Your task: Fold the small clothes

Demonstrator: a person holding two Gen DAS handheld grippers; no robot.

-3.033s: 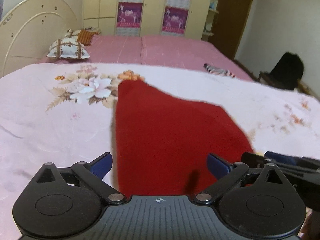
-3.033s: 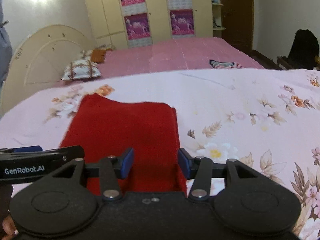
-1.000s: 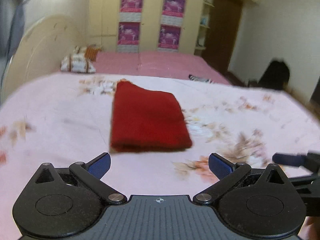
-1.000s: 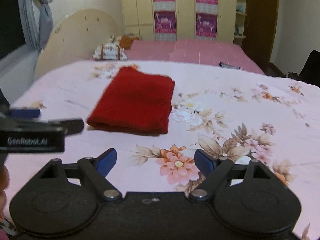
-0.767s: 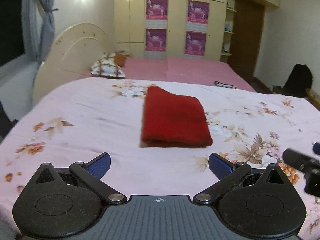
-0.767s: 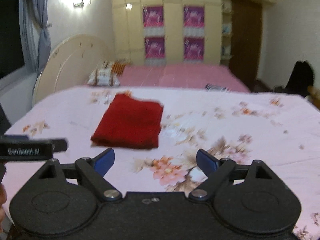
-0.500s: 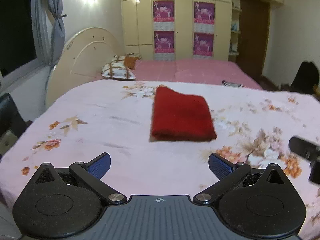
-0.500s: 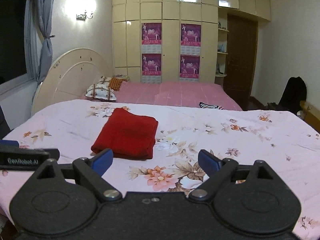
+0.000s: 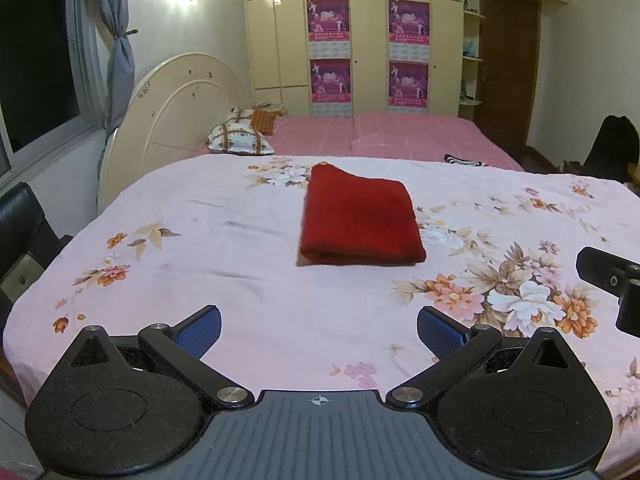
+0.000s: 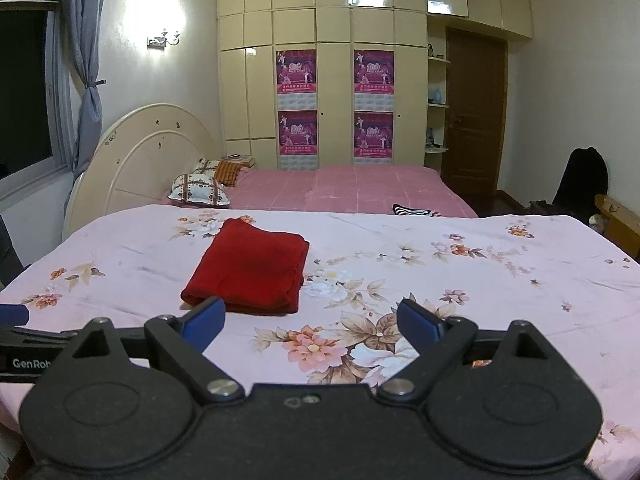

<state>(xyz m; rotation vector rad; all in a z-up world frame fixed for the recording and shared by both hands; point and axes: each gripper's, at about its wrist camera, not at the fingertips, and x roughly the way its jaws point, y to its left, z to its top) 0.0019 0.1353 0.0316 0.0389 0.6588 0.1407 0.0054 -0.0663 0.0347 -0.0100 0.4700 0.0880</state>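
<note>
While apart, both grippers [image 9: 319, 330] [image 10: 311, 322] gaping.

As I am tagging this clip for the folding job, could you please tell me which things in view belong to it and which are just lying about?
Belongs to the job:
- folded red knitted garment, lying on the bedspread
- floral pink bedspread, the work surface
- left gripper, open, empty
- right gripper, open, empty

Just lying about:
- patterned square pillow
- black-and-white striped cloth
- black bag

The left gripper [image 9: 319, 330] and right gripper [image 10: 311, 322] are held side by side, jaws spread wide, nothing gripped.
</note>
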